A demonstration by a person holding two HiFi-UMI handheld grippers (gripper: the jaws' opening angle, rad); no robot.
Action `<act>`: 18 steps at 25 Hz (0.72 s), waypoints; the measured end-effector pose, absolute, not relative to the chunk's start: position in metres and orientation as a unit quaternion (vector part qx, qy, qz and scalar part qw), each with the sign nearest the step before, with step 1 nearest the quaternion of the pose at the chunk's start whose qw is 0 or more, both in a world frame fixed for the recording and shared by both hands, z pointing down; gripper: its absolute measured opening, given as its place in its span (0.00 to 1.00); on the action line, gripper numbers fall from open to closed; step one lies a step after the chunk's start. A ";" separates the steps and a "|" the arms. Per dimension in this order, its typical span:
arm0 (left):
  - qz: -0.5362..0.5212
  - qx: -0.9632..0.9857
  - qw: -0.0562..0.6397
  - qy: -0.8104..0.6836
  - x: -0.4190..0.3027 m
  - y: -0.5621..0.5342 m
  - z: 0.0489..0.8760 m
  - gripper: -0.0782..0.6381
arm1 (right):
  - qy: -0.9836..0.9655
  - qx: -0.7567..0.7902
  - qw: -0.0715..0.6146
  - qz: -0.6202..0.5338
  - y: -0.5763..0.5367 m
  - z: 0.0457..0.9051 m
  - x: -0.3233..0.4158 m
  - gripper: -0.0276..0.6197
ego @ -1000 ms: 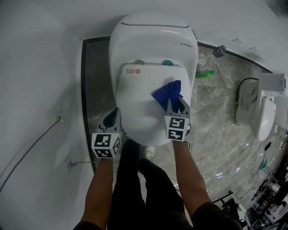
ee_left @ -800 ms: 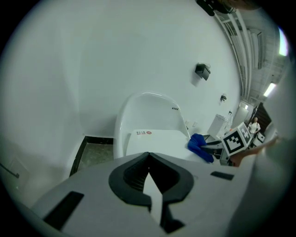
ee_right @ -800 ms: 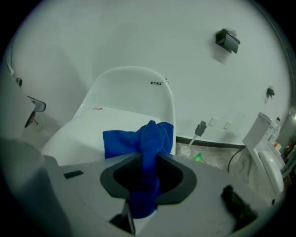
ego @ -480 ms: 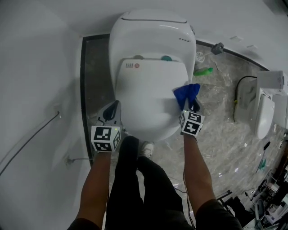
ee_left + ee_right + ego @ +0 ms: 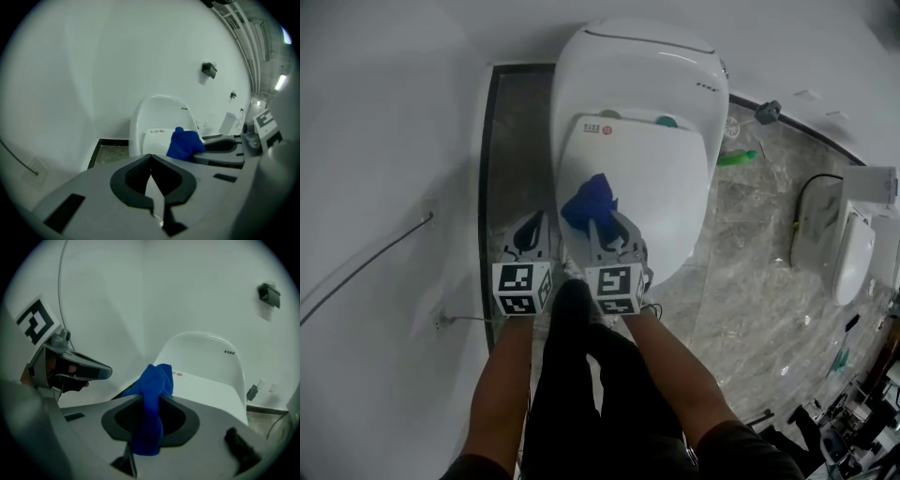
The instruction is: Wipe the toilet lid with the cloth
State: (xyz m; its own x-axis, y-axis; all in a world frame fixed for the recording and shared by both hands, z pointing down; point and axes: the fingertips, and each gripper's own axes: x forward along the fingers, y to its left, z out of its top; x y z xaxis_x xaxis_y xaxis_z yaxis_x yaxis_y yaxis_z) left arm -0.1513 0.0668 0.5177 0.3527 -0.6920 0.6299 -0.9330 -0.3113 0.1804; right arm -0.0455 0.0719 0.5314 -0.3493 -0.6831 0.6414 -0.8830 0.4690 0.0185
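Observation:
A white toilet with its lid (image 5: 652, 192) down stands against the wall; the lid (image 5: 206, 390) also fills the right gripper view. My right gripper (image 5: 598, 225) is shut on a blue cloth (image 5: 589, 202), bunched on the lid's near left part. In the right gripper view the cloth (image 5: 152, 401) hangs from between the jaws. My left gripper (image 5: 532, 237) is shut with nothing in it, just left of the bowl over the dark floor strip. In the left gripper view (image 5: 151, 161) its jaws meet, and the cloth (image 5: 184, 143) shows at right.
A white wall (image 5: 384, 141) closes in the left side, with a thin cable (image 5: 366, 267) along it. A second toilet (image 5: 848, 244) stands at the far right on the grey marbled floor (image 5: 750, 281). A green object (image 5: 737, 157) lies beside the tank. The person's legs (image 5: 591, 375) stand before the bowl.
My right gripper has swept the blue cloth from the lid's right edge across to its near left side. The left gripper has stayed beside the bowl, shut.

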 end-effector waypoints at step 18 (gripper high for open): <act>0.230 0.754 0.292 -0.542 -0.147 0.111 0.541 0.12 | -0.770 0.504 0.338 0.200 0.094 0.579 -0.011 0.18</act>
